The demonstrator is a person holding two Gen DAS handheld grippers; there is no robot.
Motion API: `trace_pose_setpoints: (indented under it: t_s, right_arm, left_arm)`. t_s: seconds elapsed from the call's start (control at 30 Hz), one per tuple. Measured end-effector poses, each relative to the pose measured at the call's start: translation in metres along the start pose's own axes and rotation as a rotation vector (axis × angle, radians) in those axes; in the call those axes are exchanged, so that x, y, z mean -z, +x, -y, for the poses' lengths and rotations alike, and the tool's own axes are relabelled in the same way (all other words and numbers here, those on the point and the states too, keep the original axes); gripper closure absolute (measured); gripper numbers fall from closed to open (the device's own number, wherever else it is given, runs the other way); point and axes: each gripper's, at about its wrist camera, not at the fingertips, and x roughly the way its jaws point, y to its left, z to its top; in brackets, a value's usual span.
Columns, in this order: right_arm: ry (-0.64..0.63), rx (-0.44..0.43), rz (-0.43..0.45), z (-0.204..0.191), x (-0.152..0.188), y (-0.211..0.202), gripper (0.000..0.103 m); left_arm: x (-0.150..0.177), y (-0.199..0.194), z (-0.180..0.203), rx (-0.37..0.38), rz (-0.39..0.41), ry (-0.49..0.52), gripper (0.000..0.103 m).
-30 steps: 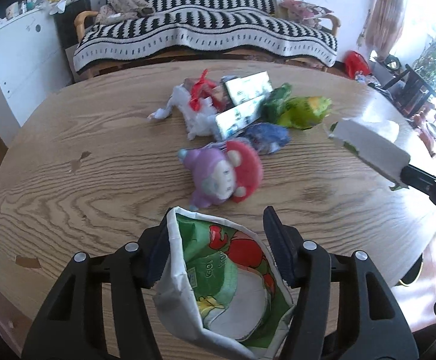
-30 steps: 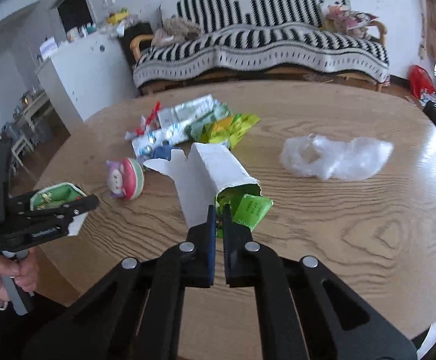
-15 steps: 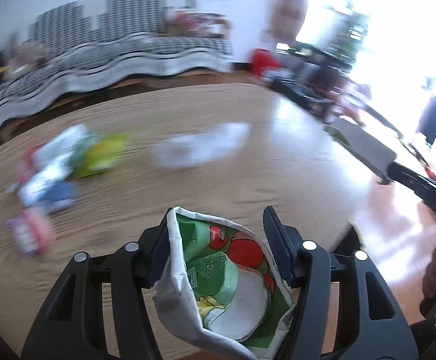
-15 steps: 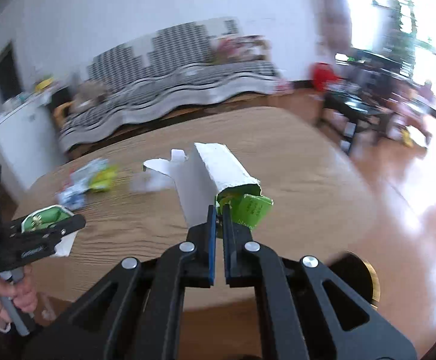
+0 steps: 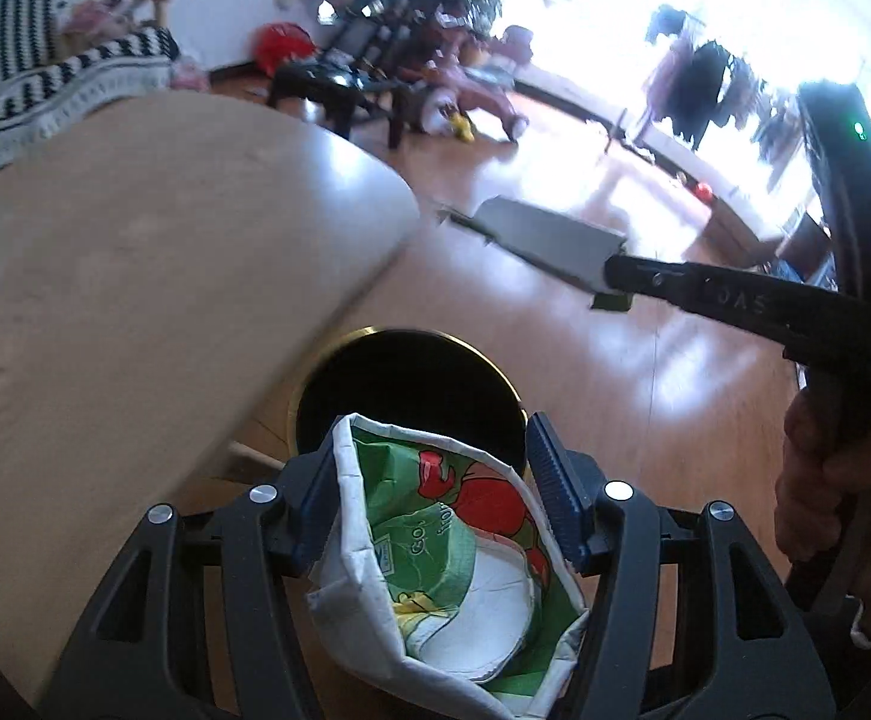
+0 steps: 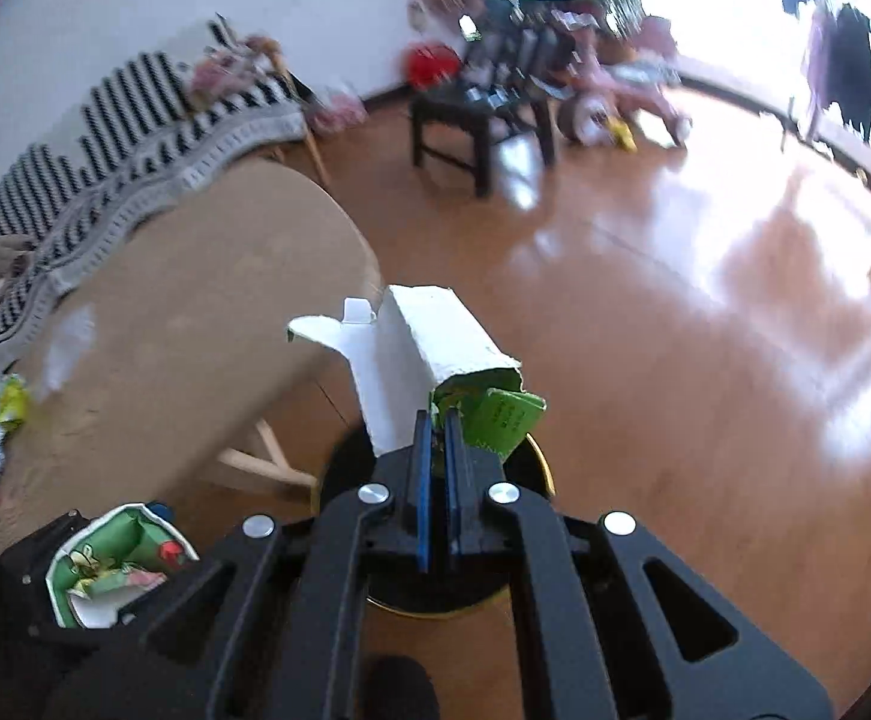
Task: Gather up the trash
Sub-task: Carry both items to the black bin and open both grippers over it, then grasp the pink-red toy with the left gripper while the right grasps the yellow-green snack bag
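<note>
My left gripper (image 5: 435, 456) is shut on a crumpled green and red snack bag (image 5: 447, 558) and holds it just above a black trash bin with a gold rim (image 5: 405, 384) on the floor. My right gripper (image 6: 438, 420) is shut on a torn white and green carton (image 6: 429, 360) and holds it over the same bin (image 6: 537, 462), which is mostly hidden behind it. The carton also shows in the left wrist view (image 5: 549, 237), to the right of the bin. The snack bag shows at the lower left of the right wrist view (image 6: 111, 564).
The wooden table (image 5: 135, 252) ends just left of the bin; its leg (image 6: 255, 456) stands close by. Leftover wrappers (image 6: 6, 414) lie on the table's far side. A black stool (image 6: 477, 114), toys and a striped sofa (image 6: 135, 114) stand farther off on the wooden floor.
Both grippers have swung away from the table to the right and down, carrying the bag and the carton. The bin has come into view beneath them.
</note>
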Motion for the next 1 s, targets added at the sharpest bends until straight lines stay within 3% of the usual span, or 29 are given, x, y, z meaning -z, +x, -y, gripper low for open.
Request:
trace_pose_setpoints:
  t_s: [0.2,0.4,0.5,0.53,0.57,0.6,0.63,0.67,0.7,0.87,1.0]
  right_arm:
    - [0.049,-0.017,-0.136,0.009,0.003,0.041,0.098]
    - [0.062,-0.02,-0.156,0.006,-0.002,0.055,0.098]
    - [0.076,-0.018,-0.151,0.005,-0.006,0.059,0.098]
    - [0.09,-0.02,-0.146,0.007,-0.008,0.059,0.098]
    - [0.104,-0.039,-0.14,0.009,-0.01,0.057,0.095]
    - [0.117,-0.054,-0.134,0.013,-0.01,0.053,0.09]
    - [0.126,-0.057,-0.122,0.014,-0.011,0.049,0.063]
    - [0.129,-0.056,-0.101,0.015,-0.012,0.044,0.022]
    - [0.129,-0.051,-0.065,0.014,-0.013,0.037,0.013]
    - [0.132,-0.086,-0.007,0.0,-0.021,0.013,0.012]
    - [0.036,-0.087,0.084,-0.044,-0.029,-0.013,0.012]
  left_arm:
    - [-0.008,0.059,0.0,-0.008,-0.055,0.038,0.045]
    - [-0.014,0.075,0.001,-0.004,-0.061,0.041,0.043]
    - [-0.016,0.073,0.003,-0.006,-0.046,0.037,0.036]
    - [-0.015,0.07,0.004,0.001,-0.043,0.037,0.029]
    - [-0.016,0.07,0.004,0.008,-0.043,0.04,0.02]
    - [-0.017,0.069,0.005,0.021,-0.036,0.043,0.018]
    - [-0.016,0.067,0.006,0.025,-0.03,0.043,0.016]
    - [-0.016,0.064,0.008,0.024,-0.027,0.043,0.014]
    - [-0.016,0.062,0.008,0.026,-0.026,0.045,0.013]
    - [-0.017,0.036,0.008,0.05,-0.015,0.024,0.011]
    - [-0.018,-0.018,-0.017,0.002,0.033,-0.019,0.009]
